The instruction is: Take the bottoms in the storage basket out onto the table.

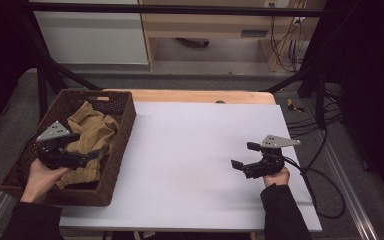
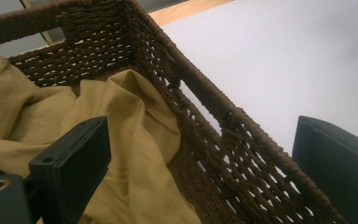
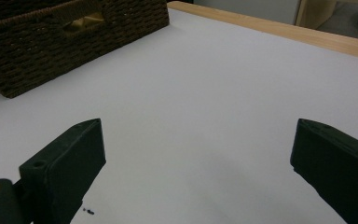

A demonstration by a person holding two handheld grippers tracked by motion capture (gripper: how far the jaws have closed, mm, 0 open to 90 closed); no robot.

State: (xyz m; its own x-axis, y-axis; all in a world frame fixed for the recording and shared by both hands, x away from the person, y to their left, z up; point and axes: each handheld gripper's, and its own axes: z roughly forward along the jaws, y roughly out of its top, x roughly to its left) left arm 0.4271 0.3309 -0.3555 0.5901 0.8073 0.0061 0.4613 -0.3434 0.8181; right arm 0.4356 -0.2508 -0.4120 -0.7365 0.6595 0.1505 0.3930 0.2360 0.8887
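Mustard-yellow cloth (image 1: pixel 91 134), one piece, lies crumpled in soft folds inside the single dark brown woven basket (image 1: pixel 121 131), which sits at about nine o'clock on the worktop (image 1: pixel 195 160). In the left gripper view the fabric (image 2: pixel 135 140) bunches against the basket's wall (image 2: pixel 205 116), a ridge of it rising toward the corner. The left claw (image 1: pixel 87 156) hangs over the basket with its jaws wide apart, one above the cloth, one outside the rim, gripping nothing. The right claw (image 1: pixel 242 156), at about four o'clock, hovers over the bare white sheet, jaws likewise spread wide and empty, well apart from the basket (image 3: pixel 51 42). Two claws, two hands.
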